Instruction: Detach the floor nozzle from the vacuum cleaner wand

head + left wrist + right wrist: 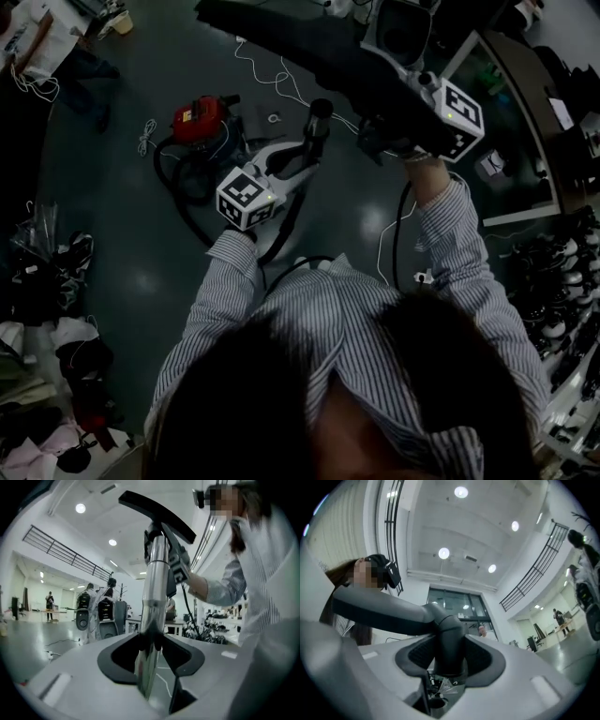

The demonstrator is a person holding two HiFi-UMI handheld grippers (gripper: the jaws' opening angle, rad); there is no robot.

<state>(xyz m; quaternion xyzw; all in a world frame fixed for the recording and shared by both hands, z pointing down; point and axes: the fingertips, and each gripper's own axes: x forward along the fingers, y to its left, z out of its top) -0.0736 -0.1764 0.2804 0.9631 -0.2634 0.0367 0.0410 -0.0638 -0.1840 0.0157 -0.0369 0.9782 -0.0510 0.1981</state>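
Observation:
My left gripper [300, 157] [150, 644] is shut on the chrome vacuum wand [154, 597] [317, 127], which stands upright between its jaws. My right gripper [380, 131] [445, 656] is shut on the round grey neck of the black floor nozzle [379, 611] [309, 42] and holds it raised, tilted upward. In the head view the nozzle's wide head lies above and to the right of the wand's dark top end, with a gap between them. In the left gripper view the nozzle [157, 513] shows just past the wand's top. The neck's lower end, below the right jaws, looks open.
A red vacuum canister [199, 117] sits on the dark floor with its black hose [183, 202] looped beside it. White cables [272, 80] trail over the floor. Rows of shoes [553, 272] line the right side, bags and clothes [56, 281] the left. Another person [47, 42] is at top left.

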